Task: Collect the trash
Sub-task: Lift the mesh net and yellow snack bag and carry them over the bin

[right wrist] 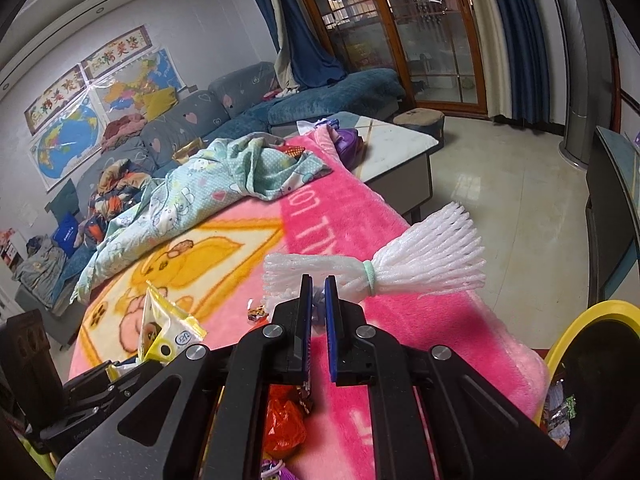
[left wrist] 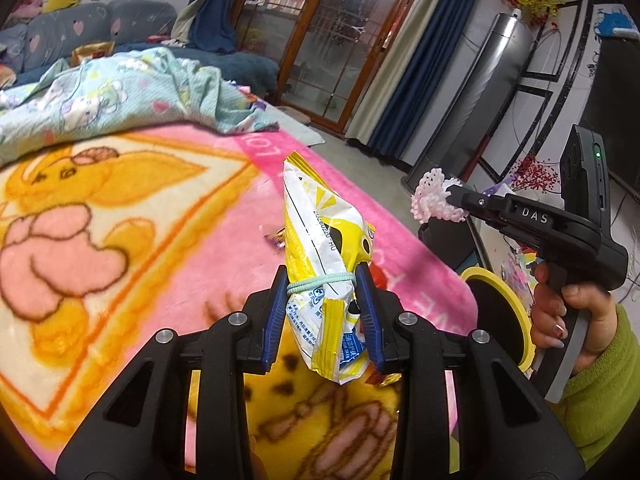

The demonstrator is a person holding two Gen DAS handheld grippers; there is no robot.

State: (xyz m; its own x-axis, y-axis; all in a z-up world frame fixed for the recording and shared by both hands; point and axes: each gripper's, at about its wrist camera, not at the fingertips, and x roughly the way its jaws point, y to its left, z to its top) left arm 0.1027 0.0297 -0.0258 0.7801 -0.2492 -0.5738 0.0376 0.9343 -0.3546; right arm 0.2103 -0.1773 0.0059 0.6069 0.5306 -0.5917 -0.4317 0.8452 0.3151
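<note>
My left gripper [left wrist: 323, 280] is shut on a yellow and white snack wrapper [left wrist: 320, 236] tied with a green band, held above the pink blanket [left wrist: 192, 216]. The wrapper also shows in the right wrist view [right wrist: 168, 332]. My right gripper [right wrist: 319, 280] is shut on a white foam fruit net [right wrist: 400, 260] with a green band, held over the blanket's edge [right wrist: 360, 240]. In the left wrist view the right gripper [left wrist: 452, 196] holds the net [left wrist: 432, 196] above a yellow-rimmed bin [left wrist: 500, 312].
The bin [right wrist: 592, 320] stands at the right beside the bed. Small candy wrappers [left wrist: 276, 238] and an orange wrapper [right wrist: 284, 424] lie on the blanket. A crumpled teal sheet [right wrist: 224, 180], a sofa [right wrist: 280, 104] and a low table [right wrist: 400, 144] lie beyond.
</note>
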